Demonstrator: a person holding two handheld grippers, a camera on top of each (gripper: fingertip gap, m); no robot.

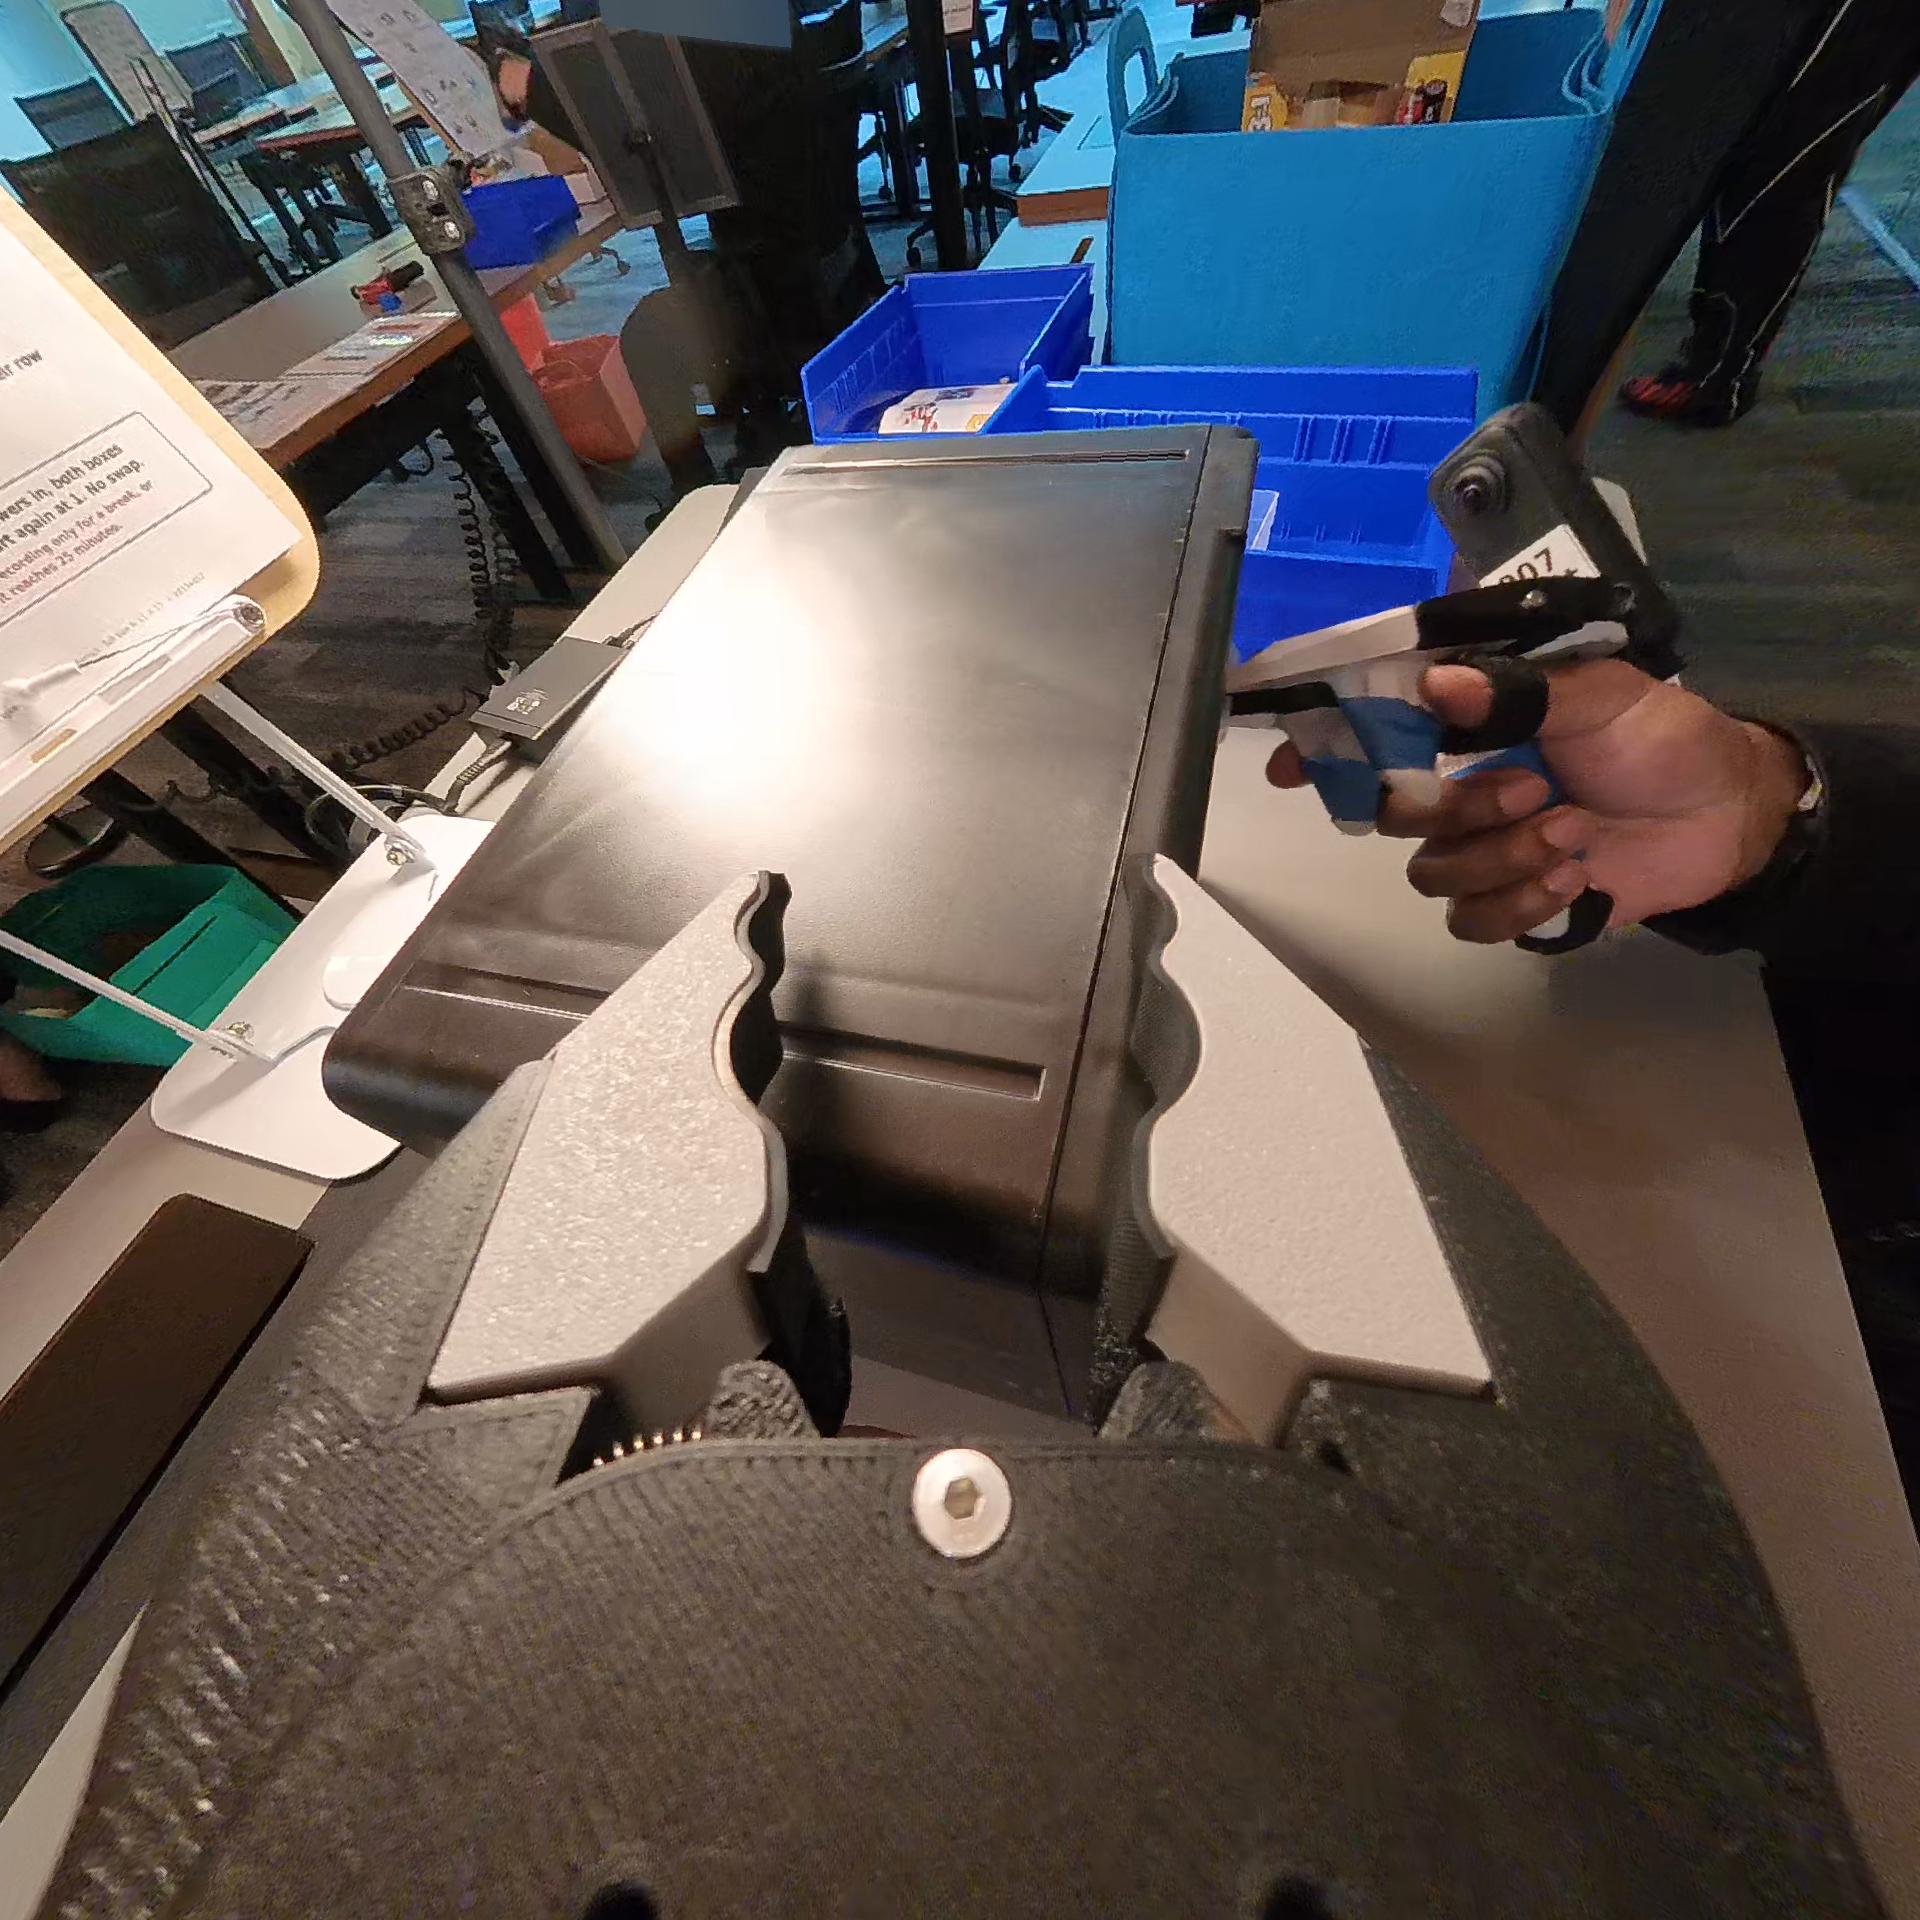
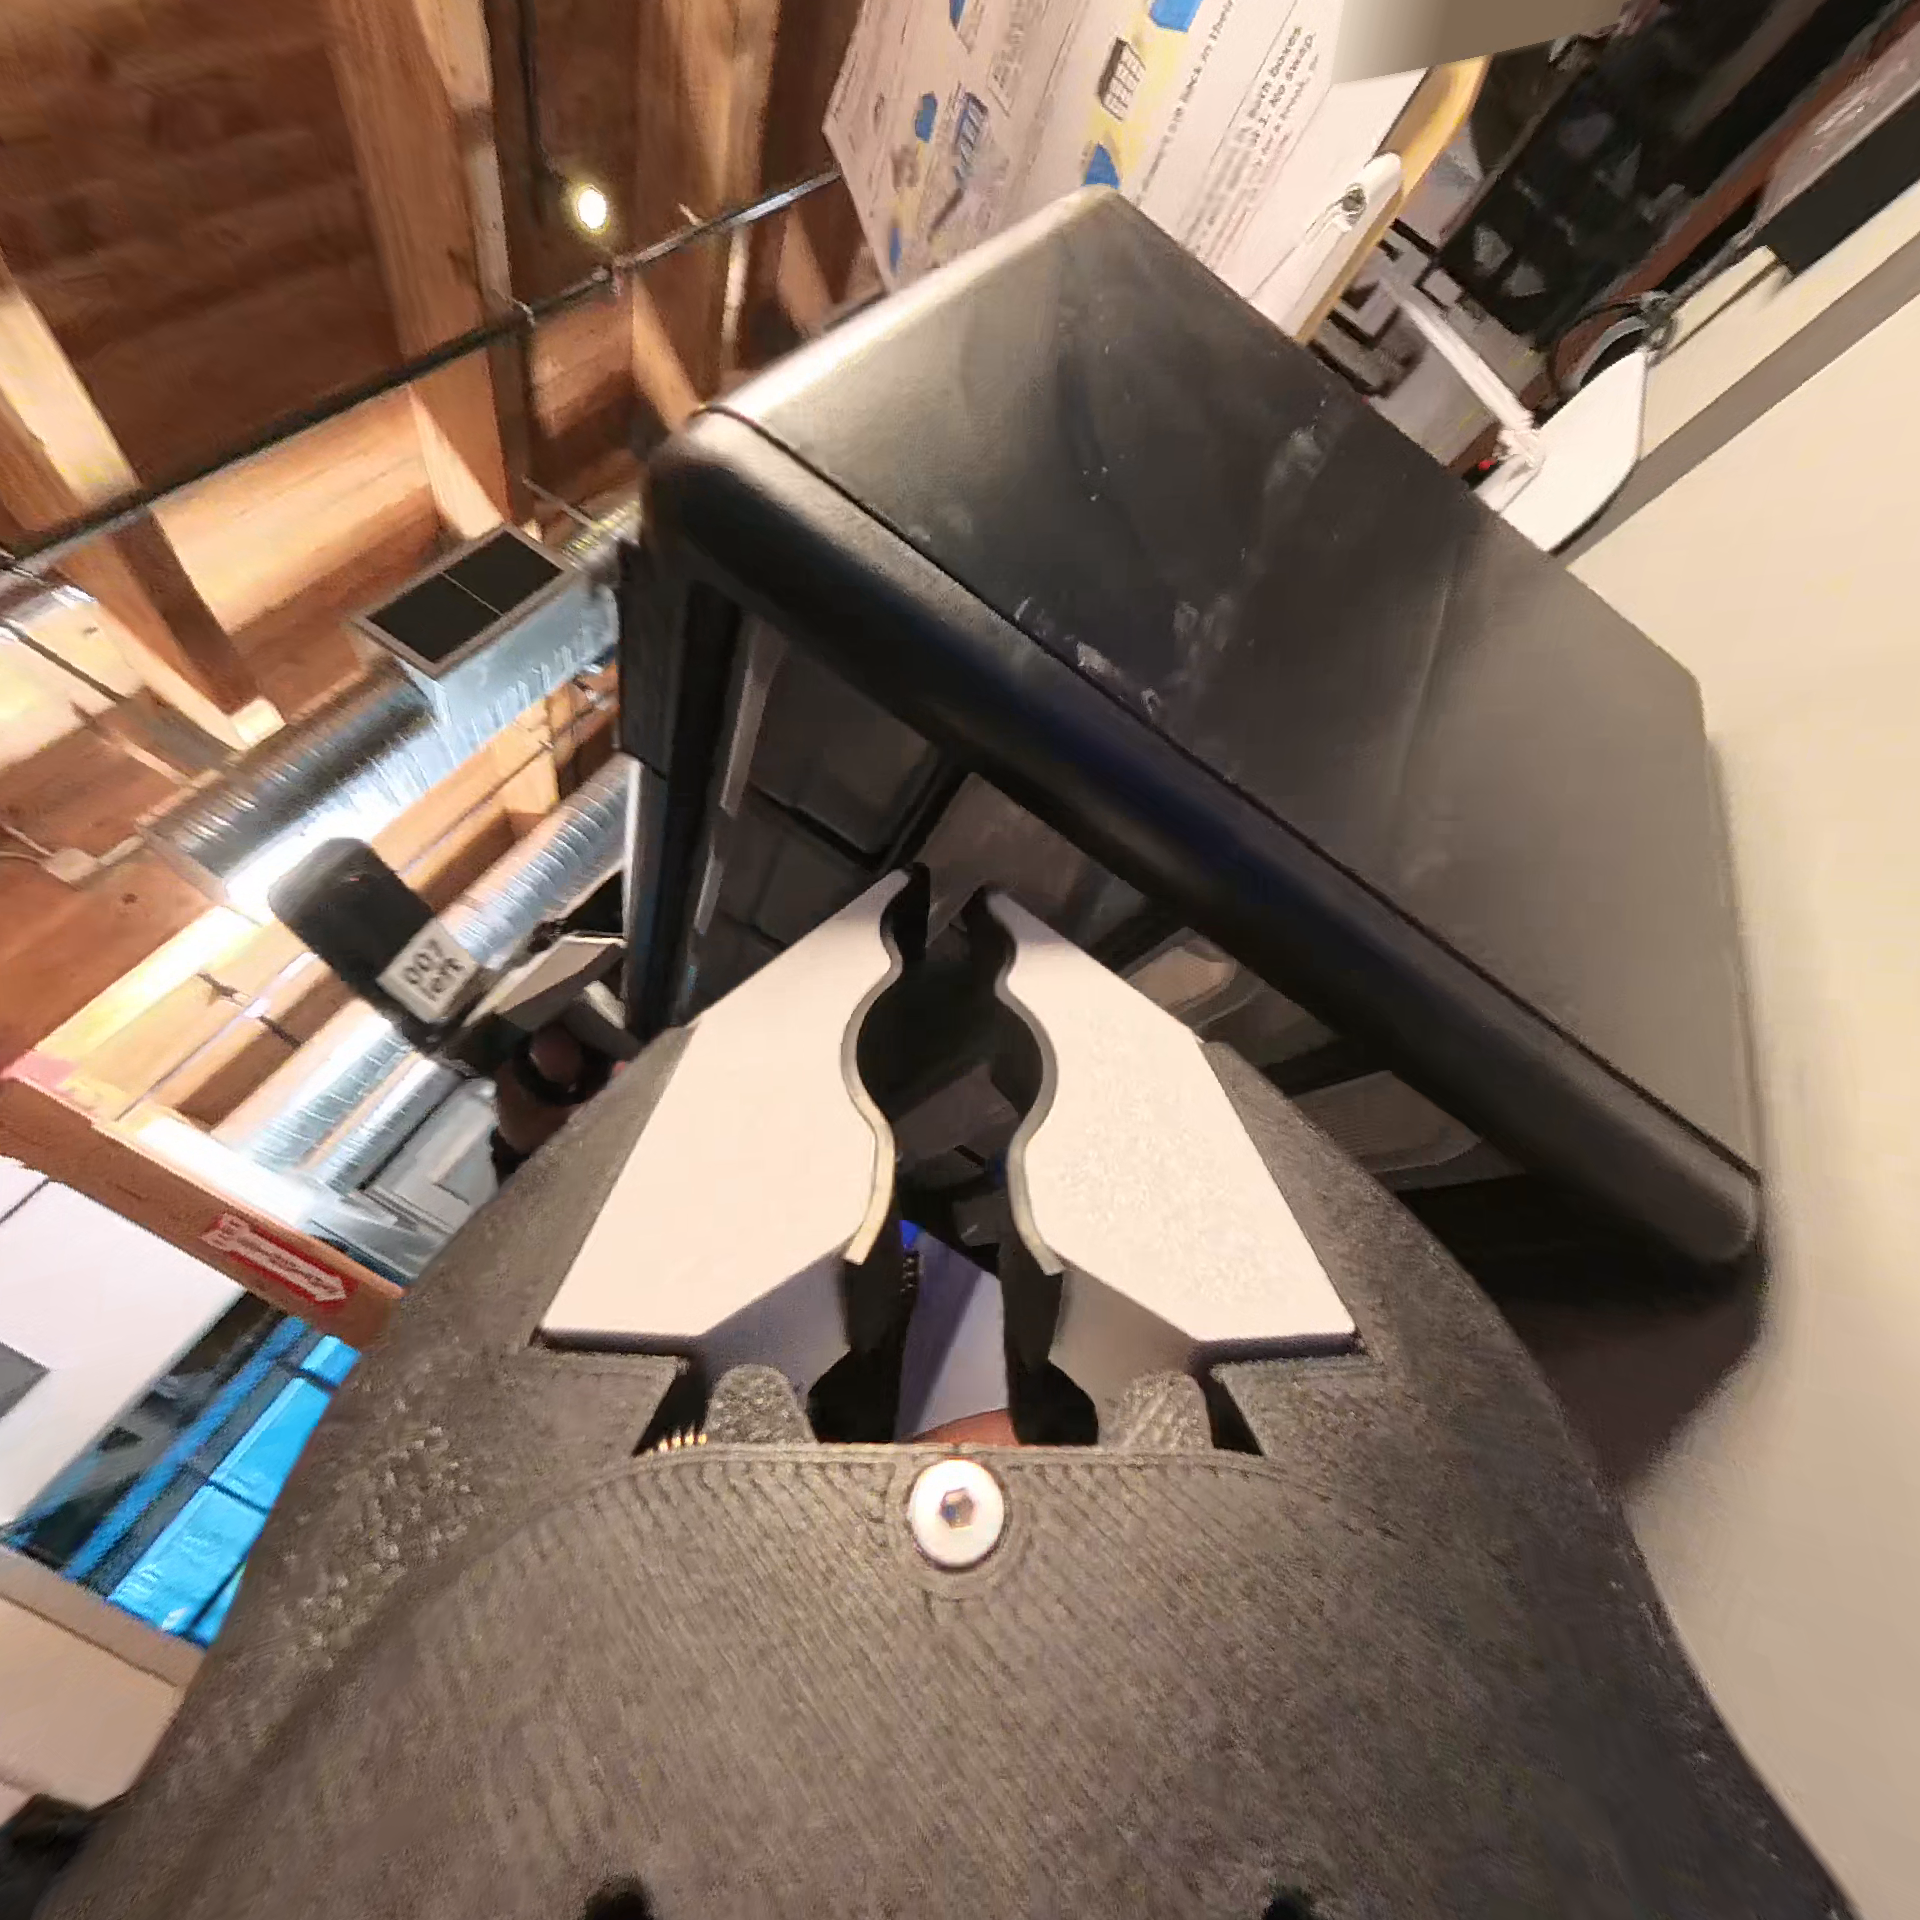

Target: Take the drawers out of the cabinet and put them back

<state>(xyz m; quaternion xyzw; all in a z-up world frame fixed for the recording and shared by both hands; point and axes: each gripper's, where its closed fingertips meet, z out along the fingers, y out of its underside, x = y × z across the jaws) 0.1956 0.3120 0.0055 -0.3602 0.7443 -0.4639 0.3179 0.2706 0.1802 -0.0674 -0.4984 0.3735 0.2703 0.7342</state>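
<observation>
The black cabinet (image 1: 831,790) rests on the grey table (image 1: 1455,1091), with blue bins (image 1: 1340,488) behind it. The left gripper (image 1: 961,1039) is spread wide above the cabinet's near end; its fingers (image 1: 665,1101) grip nothing. The right gripper (image 2: 948,904), in the person's right hand (image 1: 1600,800), is at the cabinet's drawer face. Its tips are nearly closed on the edge of a drawer (image 2: 997,842), though contact cannot be confirmed
</observation>
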